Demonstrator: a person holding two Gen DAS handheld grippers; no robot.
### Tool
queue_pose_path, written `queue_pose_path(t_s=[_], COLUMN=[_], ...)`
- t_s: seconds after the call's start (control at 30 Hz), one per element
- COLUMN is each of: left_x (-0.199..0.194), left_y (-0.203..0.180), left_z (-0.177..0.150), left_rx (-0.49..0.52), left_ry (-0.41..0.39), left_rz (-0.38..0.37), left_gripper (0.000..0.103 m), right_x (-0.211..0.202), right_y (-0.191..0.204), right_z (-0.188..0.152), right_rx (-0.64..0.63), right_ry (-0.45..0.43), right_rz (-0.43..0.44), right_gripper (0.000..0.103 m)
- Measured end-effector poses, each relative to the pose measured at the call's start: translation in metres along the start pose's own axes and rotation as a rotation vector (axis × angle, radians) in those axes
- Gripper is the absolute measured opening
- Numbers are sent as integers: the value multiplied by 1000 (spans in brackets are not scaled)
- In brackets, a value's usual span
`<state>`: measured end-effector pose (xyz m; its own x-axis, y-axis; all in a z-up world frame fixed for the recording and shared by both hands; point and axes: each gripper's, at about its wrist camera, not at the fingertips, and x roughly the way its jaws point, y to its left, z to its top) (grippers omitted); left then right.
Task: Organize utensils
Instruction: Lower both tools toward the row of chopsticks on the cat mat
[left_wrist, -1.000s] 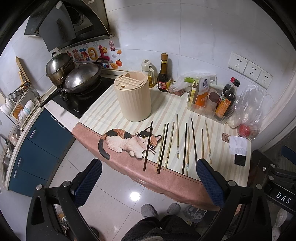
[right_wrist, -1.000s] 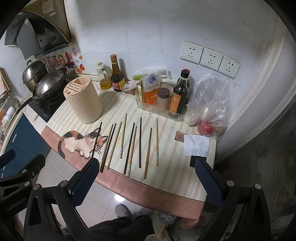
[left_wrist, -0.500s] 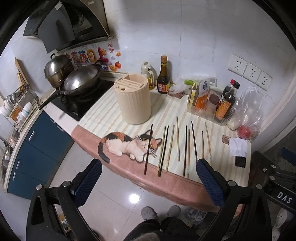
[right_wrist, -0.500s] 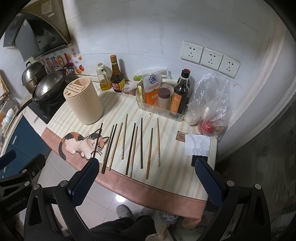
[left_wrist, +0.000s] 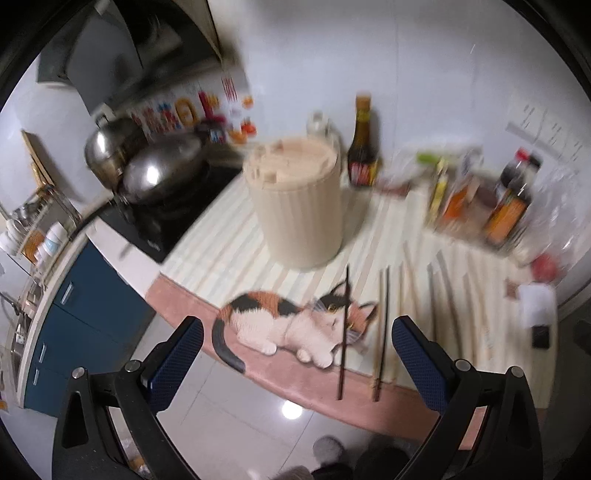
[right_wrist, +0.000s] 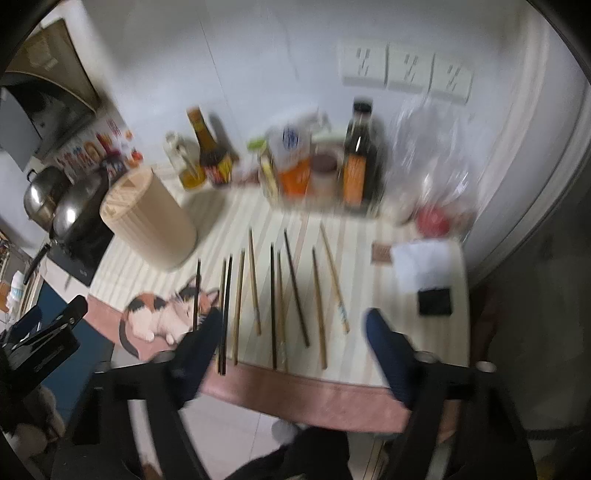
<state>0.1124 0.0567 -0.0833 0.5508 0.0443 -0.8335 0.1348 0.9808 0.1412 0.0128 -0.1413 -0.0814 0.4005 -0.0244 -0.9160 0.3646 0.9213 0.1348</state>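
Several chopsticks (right_wrist: 295, 288), dark and pale, lie side by side on a striped mat (right_wrist: 354, 258). The leftmost dark chopstick (left_wrist: 345, 325) crosses the mat's cat picture (left_wrist: 280, 321). A beige ribbed utensil holder (left_wrist: 299, 210) with a slotted top stands behind them on the left, also visible as the holder (right_wrist: 151, 218) in the right wrist view. My left gripper (left_wrist: 297, 321) hangs open above the cat picture, nothing between its fingers. My right gripper (right_wrist: 293, 313) hovers over the chopsticks' near ends, its jaws closing, pads touching nothing. Both views are blurred.
A wok (left_wrist: 162, 173) and a pot sit on the stove at the left. Sauce bottles (right_wrist: 358, 162), a clear tray and a plastic bag (right_wrist: 432, 155) line the back wall. White paper (right_wrist: 424, 262) and a small black object (right_wrist: 436, 301) lie at the right. The mat's pink edge (right_wrist: 306, 395) overhangs the floor.
Both grippers have dropped closer to the table, so holder and chopsticks look larger. The left view has shifted toward the cat picture. The right gripper's fingers have drawn nearer together.
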Motion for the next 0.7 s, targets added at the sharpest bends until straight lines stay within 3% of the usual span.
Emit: queue_pose_path(t_s=[0.23, 0.37, 0.43, 0.7], left_x=[99, 148, 173, 232], left_y=[0, -15, -27, -57], left_z=[-14, -17, -17, -11], left_rx=[-22, -11, 3, 55], left_ry=[213, 318, 362, 452], left_rz=[-64, -91, -104, -108], left_gripper=[100, 66, 56, 43], right_x=[96, 152, 185, 271], right_y=[4, 3, 0, 7], right_z=[-2, 2, 7, 20], right_rx=[14, 25, 44, 59], right_ry=[150, 229, 285, 434], right_rz=[23, 37, 41, 59], right_gripper=[37, 23, 22, 22])
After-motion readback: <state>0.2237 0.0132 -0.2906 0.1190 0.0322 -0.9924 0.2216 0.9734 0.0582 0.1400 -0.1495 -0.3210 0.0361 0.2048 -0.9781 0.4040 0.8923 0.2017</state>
